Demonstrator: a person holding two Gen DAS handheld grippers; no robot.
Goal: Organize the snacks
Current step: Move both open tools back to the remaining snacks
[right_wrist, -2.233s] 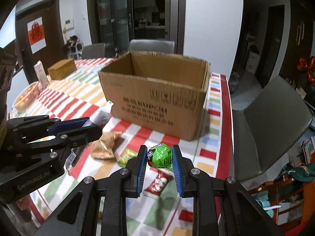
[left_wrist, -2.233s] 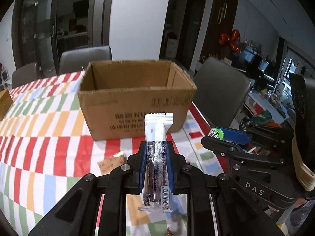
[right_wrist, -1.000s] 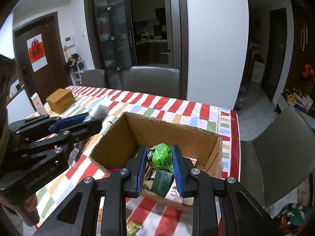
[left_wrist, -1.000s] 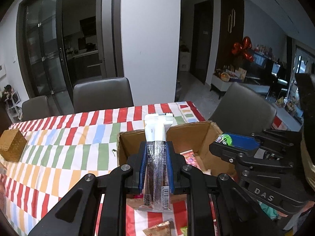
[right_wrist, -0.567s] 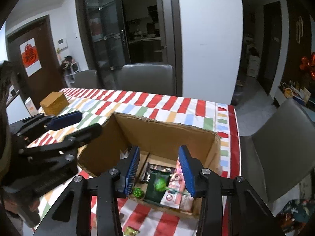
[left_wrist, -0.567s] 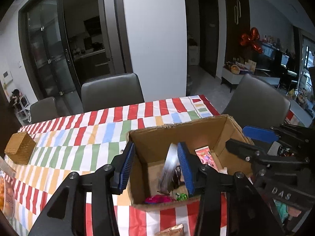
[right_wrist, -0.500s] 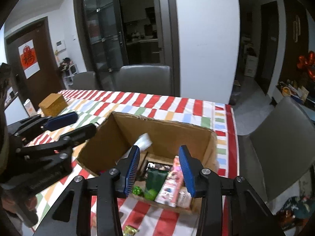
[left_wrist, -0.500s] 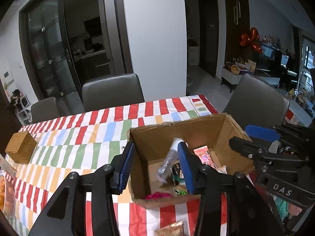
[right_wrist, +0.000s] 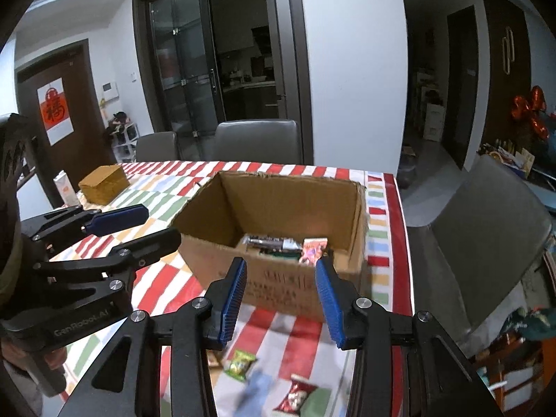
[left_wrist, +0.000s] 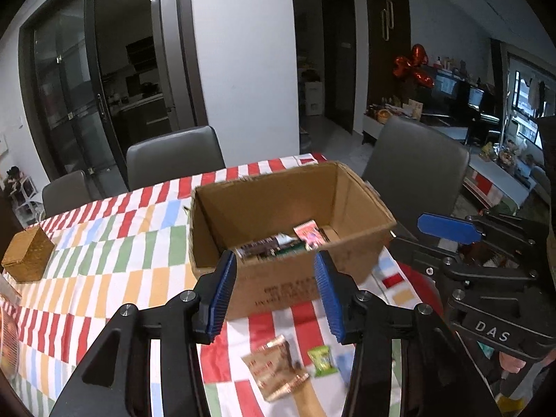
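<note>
The surface (left_wrist: 114, 264), draped in a cloth of red, green, orange and blue checks, is carrying an open cardboard box (left_wrist: 288, 215) near its far right corner, with grey padded chairs (left_wrist: 173, 156) standing along the far and right edges. Inside the box, flat glossy snack packets (left_wrist: 278, 243) are lying on the bottom, a dark one beside a pink one (right_wrist: 312, 248). A woven tan box (left_wrist: 27, 259) is sitting well apart toward the left edge. On the near side of the cardboard box, loose snacks are lying on the cloth: a crinkled brown packet (left_wrist: 278, 371), a small green packet (left_wrist: 323, 363) just beside it and a red packet (right_wrist: 295, 396). The left tool (left_wrist: 276, 295) is hanging over these with its ribbed blue pads parted and nothing between them. The right tool (right_wrist: 281, 299) is standing the same way, partly open and empty, beside it.
</note>
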